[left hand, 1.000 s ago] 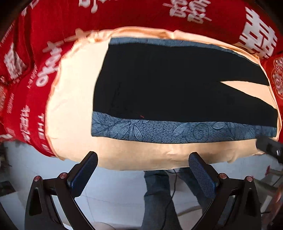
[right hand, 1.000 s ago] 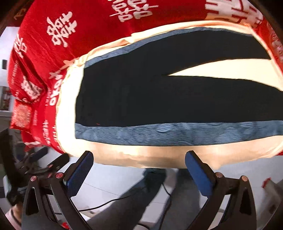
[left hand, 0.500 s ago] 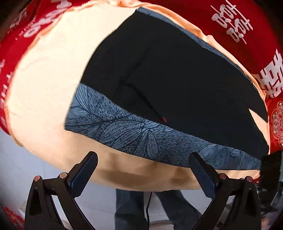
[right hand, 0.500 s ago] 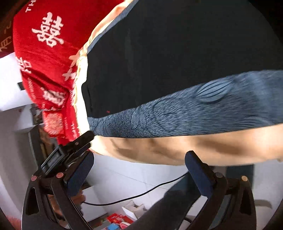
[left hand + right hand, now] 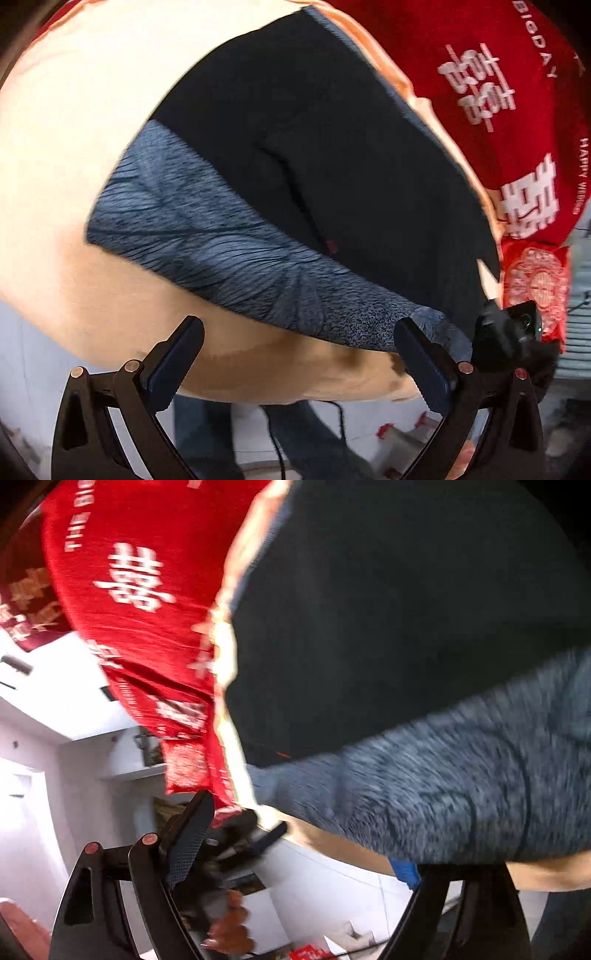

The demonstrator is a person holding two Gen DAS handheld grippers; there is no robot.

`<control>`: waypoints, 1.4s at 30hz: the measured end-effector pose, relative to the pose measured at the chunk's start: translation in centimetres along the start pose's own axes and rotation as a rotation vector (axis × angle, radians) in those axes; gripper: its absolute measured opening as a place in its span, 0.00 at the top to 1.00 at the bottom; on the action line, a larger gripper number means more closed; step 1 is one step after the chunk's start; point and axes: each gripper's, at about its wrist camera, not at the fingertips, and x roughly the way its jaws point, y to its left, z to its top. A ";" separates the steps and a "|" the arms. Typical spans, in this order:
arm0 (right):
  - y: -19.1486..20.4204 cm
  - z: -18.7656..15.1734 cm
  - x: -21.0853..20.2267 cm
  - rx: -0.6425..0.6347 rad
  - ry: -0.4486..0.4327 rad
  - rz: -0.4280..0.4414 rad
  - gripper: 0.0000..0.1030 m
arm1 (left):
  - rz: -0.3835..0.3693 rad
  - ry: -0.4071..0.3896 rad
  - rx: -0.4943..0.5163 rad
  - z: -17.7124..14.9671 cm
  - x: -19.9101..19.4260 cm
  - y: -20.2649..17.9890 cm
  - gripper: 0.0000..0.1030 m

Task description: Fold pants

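The pants (image 5: 332, 184) lie flat on the peach sheet (image 5: 74, 147), near edge. Both claws, left (image 5: 301, 363) and right (image 5: 301, 843), are spread, the right just narrowing, empty; either could pinch sheet along with the patterned stripe (image 5: 221, 251).

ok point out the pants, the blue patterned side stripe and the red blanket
pants (image 5: 351, 155), left wrist view, on the black cloth of the leg
blue patterned side stripe (image 5: 221, 251), left wrist view, on the middle of the near band
red blanket (image 5: 517, 74), left wrist view, on the red cloth beside the white lettering
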 end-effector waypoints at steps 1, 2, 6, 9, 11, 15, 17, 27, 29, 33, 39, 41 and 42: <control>0.5 0.1 -0.3 -0.012 -0.003 0.010 0.15 | -0.016 -0.003 0.004 0.3 0.2 -0.4 0.00; 1.3 0.4 -0.5 -0.026 -0.006 0.020 0.15 | -0.029 -0.002 0.006 0.6 0.4 -0.6 0.00; 2.5 0.7 -1.4 -0.044 -0.014 0.060 0.15 | -0.090 -0.018 -0.049 1.8 1.0 -0.9 0.00; 2.2 0.6 -1.9 -0.039 -0.016 0.075 0.15 | -0.102 -0.060 -0.107 2.8 0.8 -0.5 0.01; 1.5 0.3 -2.0 -0.037 -0.009 0.061 0.15 | -0.057 -0.081 -0.110 3.5 0.6 -0.7 0.19; -0.9 0.0 -2.2 0.003 -0.023 0.004 0.15 | 0.000 -0.041 -0.072 4.2 0.8 -0.7 0.65; -2.4 -0.1 -2.9 0.039 -0.047 -0.007 0.15 | 0.002 -0.041 -0.052 4.3 0.3 -0.8 0.66; -7.7 -0.9 -8.8 0.350 -0.213 0.070 0.90 | 0.036 -0.007 0.044 5.6 -0.9 -2.7 0.72; -4.9 -0.4 -9.5 0.259 -0.176 -0.020 0.90 | 0.047 -0.006 0.059 5.9 -1.6 -3.3 0.72; 1.4 2.9 -11.2 0.046 -0.103 -0.162 0.90 | 0.063 -0.039 0.096 7.6 -3.9 -5.7 0.72; 7.1 13.1 -11.5 -0.128 0.006 -0.222 0.90 | 0.100 -0.126 0.182 13.2 -5.0 -10.6 0.72; 7.9 17.1 -9.7 -0.152 0.050 -0.241 0.89 | 0.100 -0.152 0.181 16.0 -4.3 -12.0 0.72; 8.1 18.9 -9.3 -0.158 0.068 -0.253 0.88 | 0.104 -0.164 0.180 17.3 -3.6 -12.5 0.72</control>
